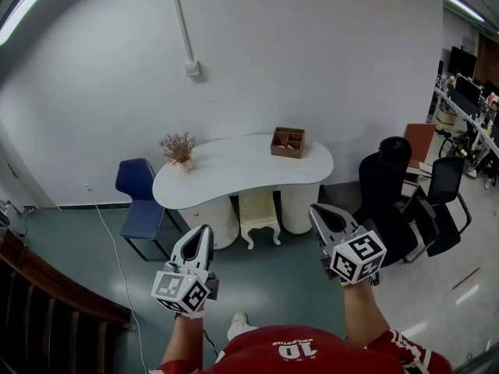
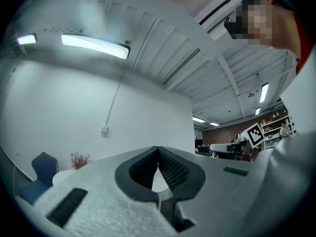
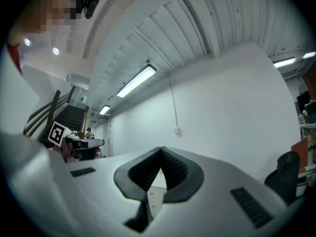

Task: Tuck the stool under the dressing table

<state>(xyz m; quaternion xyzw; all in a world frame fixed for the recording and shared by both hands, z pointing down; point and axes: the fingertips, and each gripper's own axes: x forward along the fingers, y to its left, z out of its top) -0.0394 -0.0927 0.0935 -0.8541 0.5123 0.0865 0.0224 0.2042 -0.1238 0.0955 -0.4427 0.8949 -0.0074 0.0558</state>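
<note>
Where the head view looks down, the stool (image 1: 259, 215) stands in the gap between the two round white pedestals of the dressing table (image 1: 234, 168), its seat just under the tabletop's front edge. It is small and cream-coloured, with a square seat and curved, carved legs. On the white, kidney-shaped top sit a brown wooden box (image 1: 288, 142) and a pot of dried twigs (image 1: 178, 148). A blue chair (image 1: 139, 199) stands left of the table and black office chairs (image 1: 394, 193) to its right. The left gripper (image 1: 204, 230) and right gripper (image 1: 313, 209) are held well short of the stool, touching nothing. White print on the person's red shirt (image 1: 296, 351) looks like the figure 10, upside down.

In the left gripper view, the ribbed black pads meet at the tips with nothing between them; the blue chair and twigs show at lower left, against the white wall.

In the right gripper view, the jaws are likewise together and empty, with a black chair at the right edge.
</note>
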